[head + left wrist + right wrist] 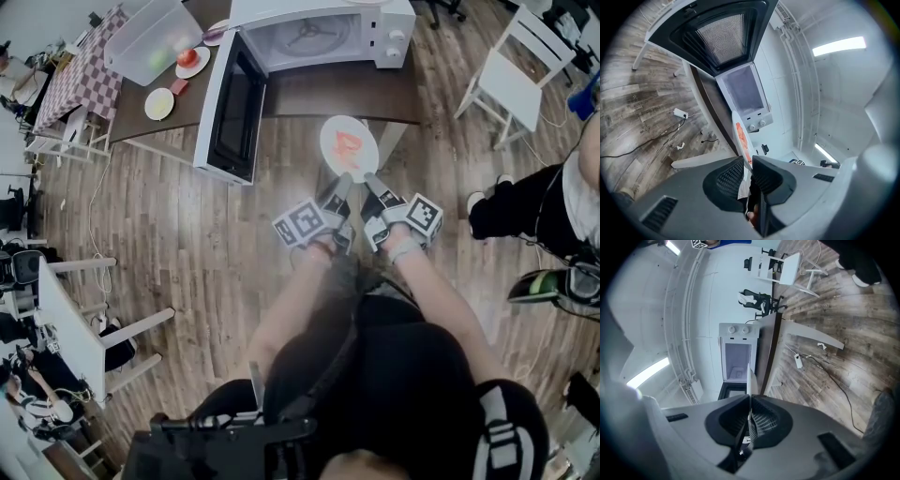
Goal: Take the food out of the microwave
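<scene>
item 1, far left of the head view: clear plastic storage bin (155,37) on a dark brown table (319,94), with a small white plate bearing a red round item (192,62) and a small cream plate (159,103) beside it.

item 2: white microwave oven (375,28) on the same table, its black-framed door (234,108) swung fully open to the left, the cavity facing the person.

item 3, the task's thing: round white plate (333,136) carrying orange-red food (349,148). it hung in the air just outside the table's near edge, over the grey-brown wooden floor (187,244), between the microwave and the person. the plate lay about level, face up. being round, it had no long axis. the food patch ran lengthwise from the grippers toward the microwave. both gripper views showed the plate edge-on (740,136) (750,378).

item 4: left gripper (343,183) (749,164), jaws set narrow and pinched on the plate's near rim, left of centre.

item 5: right gripper (368,181) (750,401), jaws almost together, clamped on the same near rim just beside the left one.

item 6, right: white chair (511,75), and another person's dark trouser leg (525,202) near the frame edge.
</scene>
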The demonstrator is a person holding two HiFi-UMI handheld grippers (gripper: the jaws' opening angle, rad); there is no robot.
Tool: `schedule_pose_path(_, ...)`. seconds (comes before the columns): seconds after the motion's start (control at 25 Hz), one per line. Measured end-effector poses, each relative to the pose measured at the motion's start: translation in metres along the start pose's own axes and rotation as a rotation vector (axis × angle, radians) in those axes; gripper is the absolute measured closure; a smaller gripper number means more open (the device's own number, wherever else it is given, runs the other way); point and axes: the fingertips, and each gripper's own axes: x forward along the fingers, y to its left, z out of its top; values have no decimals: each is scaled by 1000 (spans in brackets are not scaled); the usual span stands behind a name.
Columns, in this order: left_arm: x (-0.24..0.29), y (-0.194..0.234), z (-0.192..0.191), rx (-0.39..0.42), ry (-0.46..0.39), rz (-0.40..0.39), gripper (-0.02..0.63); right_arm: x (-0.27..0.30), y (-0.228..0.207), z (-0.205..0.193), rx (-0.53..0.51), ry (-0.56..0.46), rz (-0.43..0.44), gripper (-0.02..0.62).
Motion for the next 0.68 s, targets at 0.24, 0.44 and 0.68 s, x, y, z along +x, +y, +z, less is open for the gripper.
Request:
schedule_pose_path(0.24, -5, 6, -7, -9, 9, 12, 551, -5, -7, -6, 23, 2, -10, 578)
schedule_pose_path(0.44, -5, 6, -10, -17, 17, 6, 551, -7, -9, -6, 26, 0, -10, 578)
schedule_pose_path(0.68, -4, 12, -11, -31, 28, 9, 551, -6, -14, -7, 28, -6, -22, 578)
